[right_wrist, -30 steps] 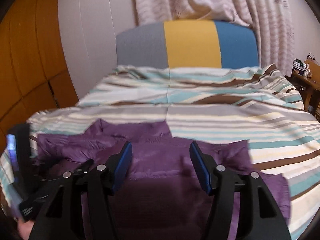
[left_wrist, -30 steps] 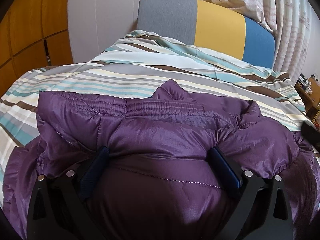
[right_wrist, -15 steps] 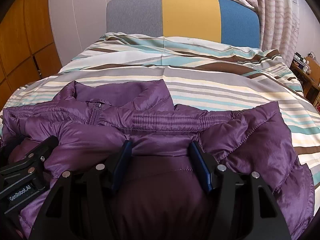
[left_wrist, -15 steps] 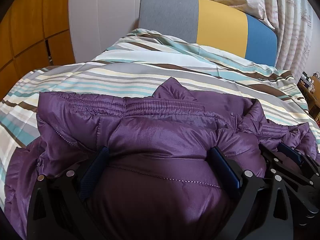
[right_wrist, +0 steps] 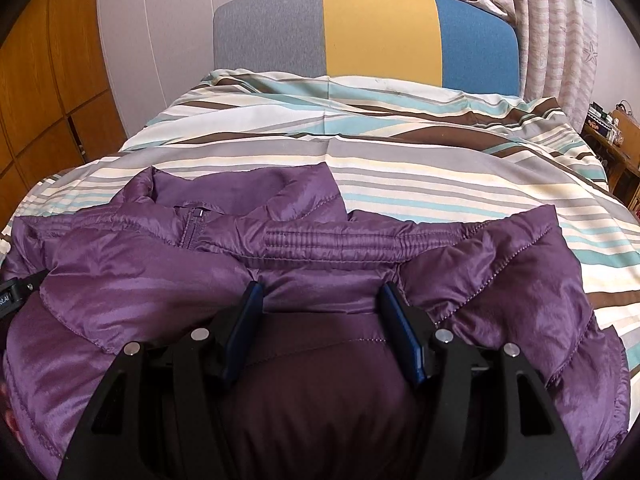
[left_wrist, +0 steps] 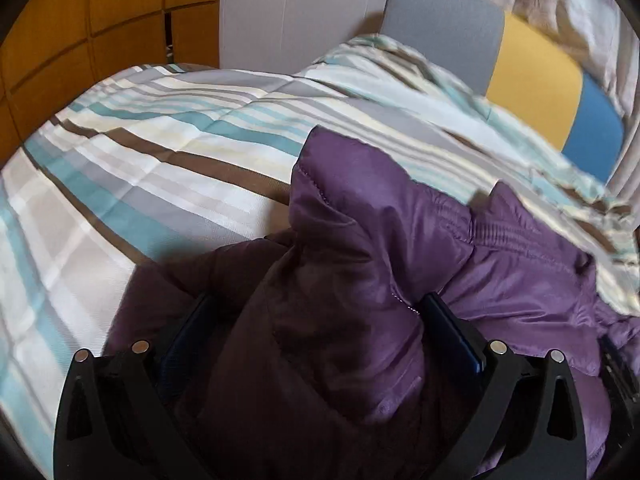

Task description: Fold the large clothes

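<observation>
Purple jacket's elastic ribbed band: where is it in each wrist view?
Left wrist: ribbed band right of centre, slanting down toward the right edge, beyond the raised fold.
Right wrist: ribbed band at centre, running level just beyond the tongs.
Shared landmark: grey-yellow-blue headboard.

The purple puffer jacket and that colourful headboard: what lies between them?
Only striped bedding, shown in the right wrist view, between purple puffer jacket and grey, yellow and blue headboard.

A striped duvet [right_wrist: 400,160] in cream, teal, grey and brown covers the bed. Behind it stands a headboard [right_wrist: 376,28] in grey, yellow and blue panels. Pale patterned curtains [right_wrist: 560,40] hang at right, wooden cabinet doors [right_wrist: 40,100] at left. A cluttered side table [right_wrist: 612,128], perhaps holding books, sits far right.
</observation>
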Demonstrator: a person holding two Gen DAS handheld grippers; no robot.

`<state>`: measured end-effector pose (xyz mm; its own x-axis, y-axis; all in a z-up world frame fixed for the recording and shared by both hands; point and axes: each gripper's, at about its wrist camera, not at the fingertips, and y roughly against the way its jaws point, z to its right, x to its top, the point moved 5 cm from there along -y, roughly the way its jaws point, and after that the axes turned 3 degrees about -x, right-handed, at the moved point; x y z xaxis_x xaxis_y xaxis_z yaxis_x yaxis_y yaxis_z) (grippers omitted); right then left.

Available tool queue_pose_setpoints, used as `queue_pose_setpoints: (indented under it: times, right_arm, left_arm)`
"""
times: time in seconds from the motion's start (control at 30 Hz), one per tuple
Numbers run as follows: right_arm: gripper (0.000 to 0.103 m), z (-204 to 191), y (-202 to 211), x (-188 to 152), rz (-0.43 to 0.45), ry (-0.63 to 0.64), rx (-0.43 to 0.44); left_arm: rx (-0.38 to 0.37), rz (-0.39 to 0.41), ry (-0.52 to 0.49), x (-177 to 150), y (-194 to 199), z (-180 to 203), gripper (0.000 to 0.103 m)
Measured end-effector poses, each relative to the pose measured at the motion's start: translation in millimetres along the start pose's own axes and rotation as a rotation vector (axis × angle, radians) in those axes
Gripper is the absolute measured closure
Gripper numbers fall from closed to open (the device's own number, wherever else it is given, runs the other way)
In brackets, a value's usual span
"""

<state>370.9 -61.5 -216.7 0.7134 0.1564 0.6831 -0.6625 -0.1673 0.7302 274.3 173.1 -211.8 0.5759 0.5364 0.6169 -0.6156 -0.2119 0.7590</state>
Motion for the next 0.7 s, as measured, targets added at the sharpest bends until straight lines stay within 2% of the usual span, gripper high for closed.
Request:
queue_pose_setpoints:
  times: [0.2,0.37,0.47,0.57,0.63,0.7]
  right_arm:
    - [0.041,0,1,0,0.004,-0.001,0.0]
    - [0.03,5,18,-1,0.069,-0.03,0.014]
    - [0.028,15,34,-3,0.096,-0.065,0.006]
    - [0.029,32,49,-5,0.091,-0.114,0.035]
    - [0.029,55,56,-8,0.086,-0.14,-0.007]
    - [0.029,75,50,-14,0.045,-0.182,-0.018]
  left_arm:
    - [0.015,0.026,-0.02,-2,-6,2,0.003]
    - [-0.009,0.036,-0.007,-4,-6,0,0.003]
    - [-0.021,0.041,0.001,-3,-4,0,0.003]
    - [-0.031,0.043,0.008,-3,-3,-1,0.003]
    - [-0.035,0.045,0.01,-4,-3,-2,0.003]
    - [-0.034,0.046,0.009,-4,-3,-2,0.003]
